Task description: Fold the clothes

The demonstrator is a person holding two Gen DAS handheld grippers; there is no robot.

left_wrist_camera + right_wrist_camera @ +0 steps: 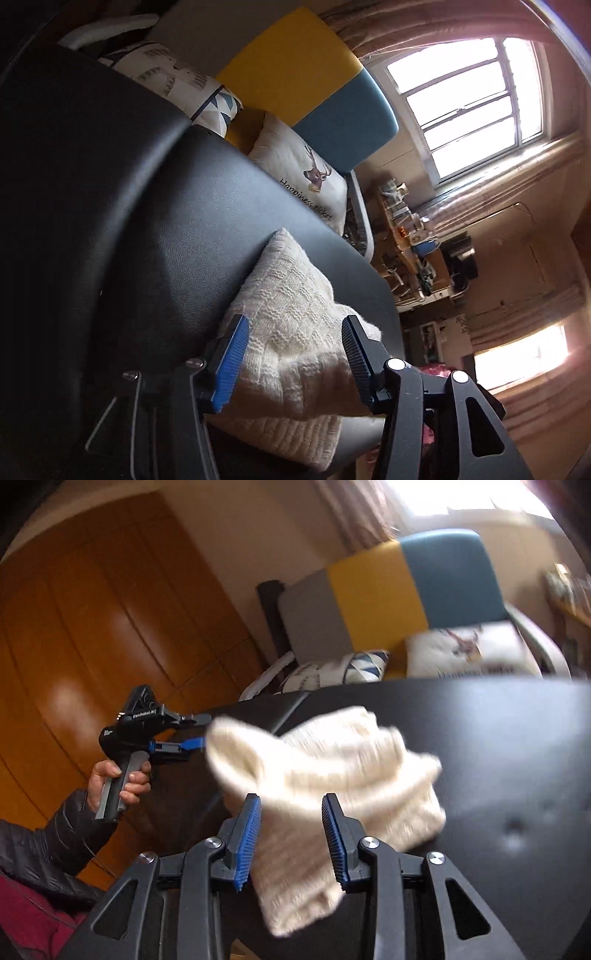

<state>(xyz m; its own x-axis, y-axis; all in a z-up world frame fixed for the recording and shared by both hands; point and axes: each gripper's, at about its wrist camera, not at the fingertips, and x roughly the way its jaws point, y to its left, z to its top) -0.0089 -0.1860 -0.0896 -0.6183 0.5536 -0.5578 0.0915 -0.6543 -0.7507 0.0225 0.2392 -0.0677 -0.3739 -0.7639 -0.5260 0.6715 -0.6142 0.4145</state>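
A cream knitted garment (291, 332) lies bunched on a black padded table (155, 206). In the left wrist view my left gripper (293, 325) is open, its blue-padded jaws on either side of the knit. In the right wrist view the garment (332, 771) is blurred and hangs over the table's near edge. My right gripper (291, 801) is open around its lower part. The left gripper (199, 731) shows there at the garment's left end, held by a hand in a black sleeve.
Behind the table (498, 746) stands a grey, yellow and blue chair (406, 590) with white printed cushions (303, 173). A wooden wardrobe (110, 609) is at the left. A cluttered desk (413, 240) and bright windows (465, 103) are further off.
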